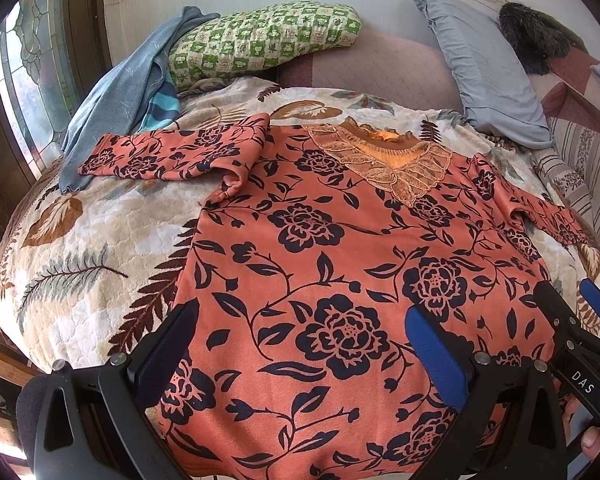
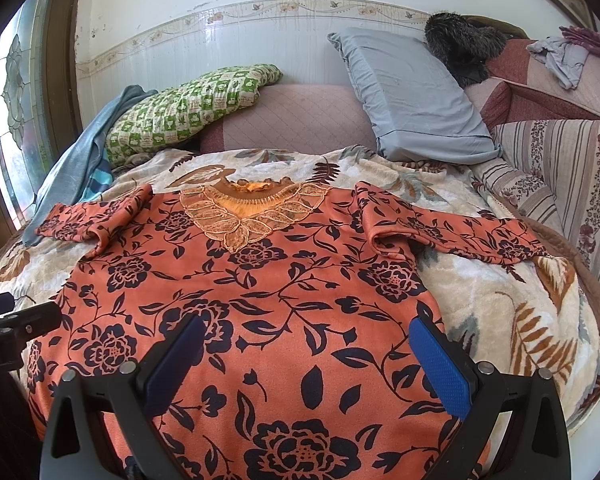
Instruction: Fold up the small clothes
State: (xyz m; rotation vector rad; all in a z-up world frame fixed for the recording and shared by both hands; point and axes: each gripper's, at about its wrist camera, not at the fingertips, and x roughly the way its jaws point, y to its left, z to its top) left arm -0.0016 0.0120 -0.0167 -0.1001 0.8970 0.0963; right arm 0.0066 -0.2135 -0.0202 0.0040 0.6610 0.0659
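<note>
Over the flat floral blouse (image 2: 284, 300), I keep both grippers, left gripper (image 1: 300, 344) and right gripper (image 2: 306, 356), jaws apart, and would pinch the hem corners evenly.

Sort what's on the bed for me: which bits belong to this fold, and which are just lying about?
For the job:
- orange floral top, spread flat, sleeves out
- left tongs, open over its hem
- right tongs, open over its hem

Lying about:
- green checked pillow
- grey-blue pillow
- blue garment
- leaf-print blanket underneath
</note>
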